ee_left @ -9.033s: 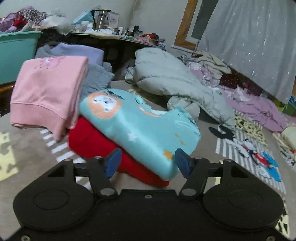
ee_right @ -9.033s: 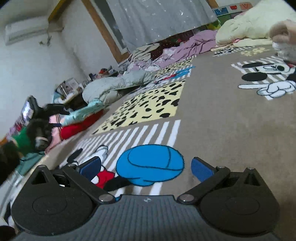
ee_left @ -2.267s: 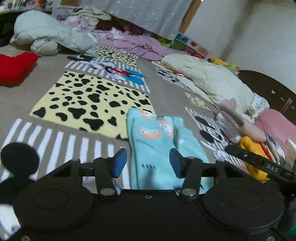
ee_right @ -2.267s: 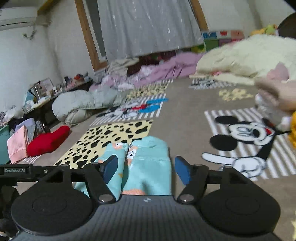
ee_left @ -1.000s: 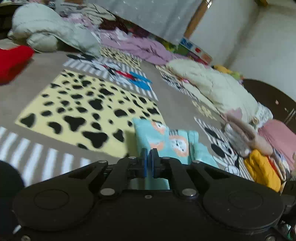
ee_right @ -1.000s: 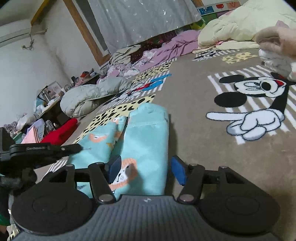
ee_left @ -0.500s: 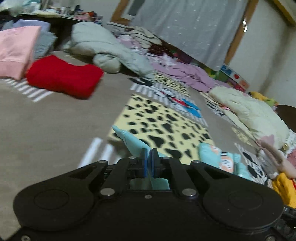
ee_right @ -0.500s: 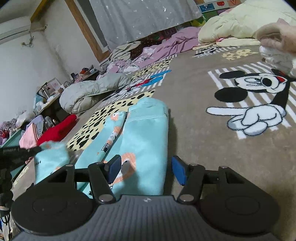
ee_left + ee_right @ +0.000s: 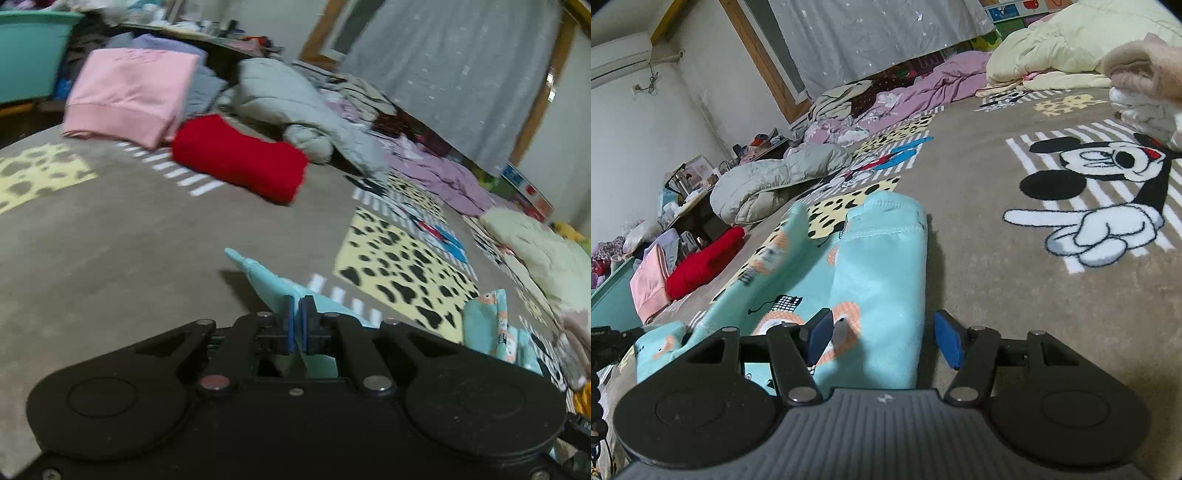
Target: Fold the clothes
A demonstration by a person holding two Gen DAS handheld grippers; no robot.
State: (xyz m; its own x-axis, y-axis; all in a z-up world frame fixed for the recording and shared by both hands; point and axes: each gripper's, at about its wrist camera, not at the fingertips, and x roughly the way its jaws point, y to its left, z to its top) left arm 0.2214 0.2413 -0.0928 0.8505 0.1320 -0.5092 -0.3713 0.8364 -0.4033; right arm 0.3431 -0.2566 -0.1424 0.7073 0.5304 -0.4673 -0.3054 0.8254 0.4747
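A light-blue printed garment (image 9: 882, 258) lies on the patterned rug (image 9: 997, 258), its folded right half running away from me. My right gripper (image 9: 884, 338) stands open low over that near end, a blue pad on each side of the cloth without pressing it. My left gripper (image 9: 299, 321) is shut on a corner of the same garment (image 9: 266, 284), held up off the rug. The rest of the garment (image 9: 487, 325) trails off to the right. In the right wrist view the lifted corner (image 9: 657, 343) shows at the far left.
A red folded garment (image 9: 236, 158), a pink folded one (image 9: 129, 88) and a teal bin (image 9: 29, 55) sit at the rug's far end. A grey puffer jacket (image 9: 295, 99), purple bedding (image 9: 923, 85), a cream duvet (image 9: 1052, 48) and a clothes pile (image 9: 1145, 96) ring the rug.
My left gripper, shut on the garment's corner, has swung left and drawn that side of the cloth out across the rug. The right gripper has stayed still and open.
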